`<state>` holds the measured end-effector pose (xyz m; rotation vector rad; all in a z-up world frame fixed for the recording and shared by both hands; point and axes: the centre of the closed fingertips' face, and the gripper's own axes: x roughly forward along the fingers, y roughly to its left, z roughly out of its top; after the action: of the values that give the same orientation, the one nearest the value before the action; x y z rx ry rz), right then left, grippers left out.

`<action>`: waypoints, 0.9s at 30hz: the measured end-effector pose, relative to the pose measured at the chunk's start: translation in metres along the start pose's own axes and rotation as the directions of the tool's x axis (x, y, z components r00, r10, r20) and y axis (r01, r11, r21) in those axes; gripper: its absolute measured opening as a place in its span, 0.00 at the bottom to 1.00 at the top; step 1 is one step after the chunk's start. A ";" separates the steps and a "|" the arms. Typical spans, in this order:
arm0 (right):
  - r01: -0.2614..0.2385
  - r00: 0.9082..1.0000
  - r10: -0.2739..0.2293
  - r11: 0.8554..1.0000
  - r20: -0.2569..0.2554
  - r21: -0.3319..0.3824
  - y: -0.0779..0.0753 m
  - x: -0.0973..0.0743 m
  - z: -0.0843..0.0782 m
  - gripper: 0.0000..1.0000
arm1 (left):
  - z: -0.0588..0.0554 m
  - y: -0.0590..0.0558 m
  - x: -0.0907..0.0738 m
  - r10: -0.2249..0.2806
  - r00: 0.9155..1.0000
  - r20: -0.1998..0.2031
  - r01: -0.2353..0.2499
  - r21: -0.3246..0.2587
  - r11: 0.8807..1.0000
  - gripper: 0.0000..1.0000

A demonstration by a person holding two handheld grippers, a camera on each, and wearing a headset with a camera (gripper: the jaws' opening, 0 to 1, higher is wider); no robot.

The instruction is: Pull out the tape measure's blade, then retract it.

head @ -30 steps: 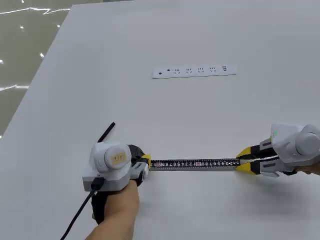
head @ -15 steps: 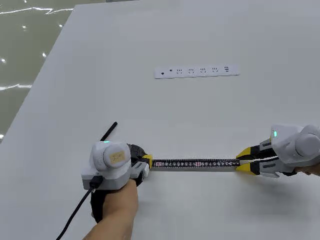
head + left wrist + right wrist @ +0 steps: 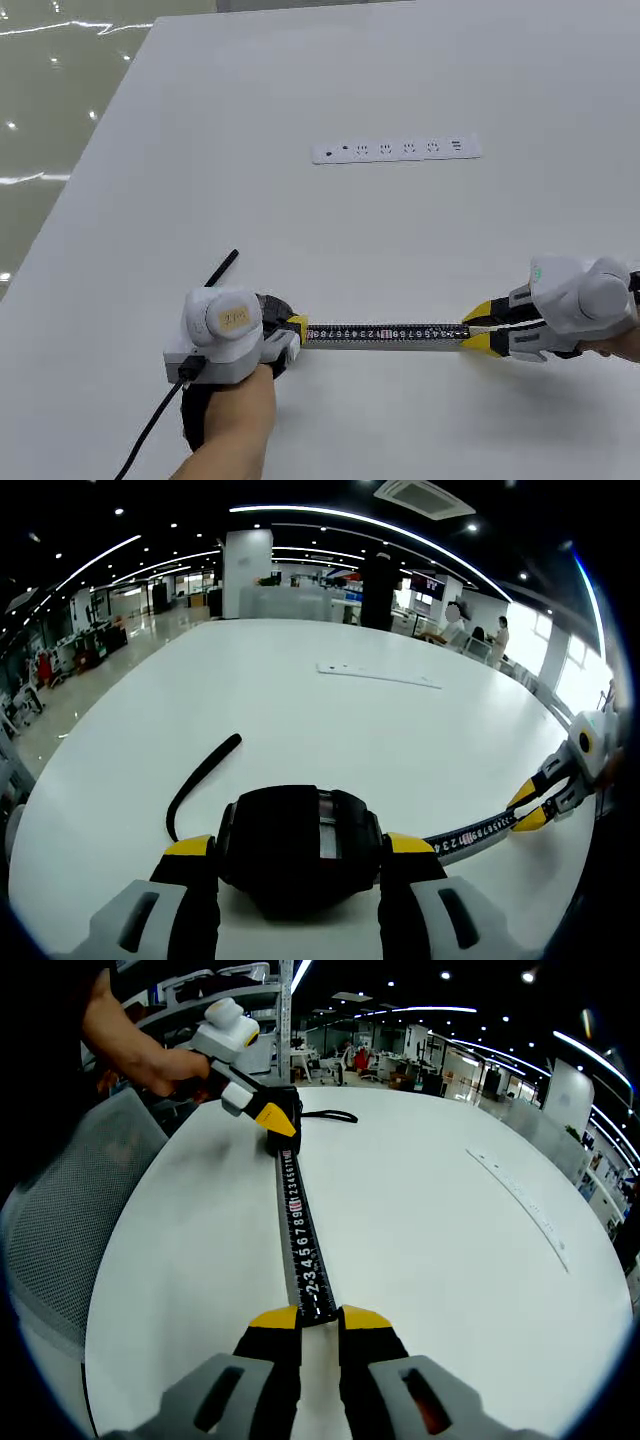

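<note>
The black tape measure case (image 3: 298, 830) sits between the yellow fingertips of my left gripper (image 3: 300, 848), which is shut on it. In the head view the left gripper (image 3: 290, 335) holds the case (image 3: 273, 307) low over the white table. The blade (image 3: 385, 334) runs straight right from it to my right gripper (image 3: 475, 336), which is shut on the blade's tip. In the right gripper view the numbered blade (image 3: 297, 1225) stretches away from the right gripper (image 3: 312, 1318) to the case (image 3: 285, 1120). The blade lies just above the table surface.
A white power strip (image 3: 396, 150) lies flat farther back on the white table (image 3: 300, 220). The case's black strap (image 3: 220, 268) trails behind the left gripper. The table's left edge borders a glossy floor (image 3: 50, 120). A mesh chair (image 3: 60, 1220) stands at the table's side.
My right gripper has moved a little toward the case with the tip in it, so slightly less blade shows. The left gripper has held its place. The head view shifted slightly.
</note>
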<state>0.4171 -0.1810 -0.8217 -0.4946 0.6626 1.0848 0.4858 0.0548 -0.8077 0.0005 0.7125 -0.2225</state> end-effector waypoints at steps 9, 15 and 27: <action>-0.005 1.000 0.005 1.000 0.008 0.000 0.000 0.005 0.007 0.13 | 0.001 0.000 0.000 -0.005 1.000 -0.004 0.005 -0.007 1.000 0.61; -0.007 1.000 0.007 1.000 0.012 0.003 0.002 0.009 0.011 0.13 | 0.001 0.001 -0.001 -0.008 1.000 -0.005 0.008 -0.008 1.000 0.61; -0.008 1.000 0.008 1.000 0.017 0.004 0.002 0.014 0.017 0.13 | 0.000 0.001 -0.001 -0.011 1.000 -0.008 0.011 -0.014 1.000 0.61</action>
<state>0.4233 -0.1601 -0.8195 -0.4790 0.6526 1.0939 0.4854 0.0560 -0.8067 -0.0152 0.7225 -0.2279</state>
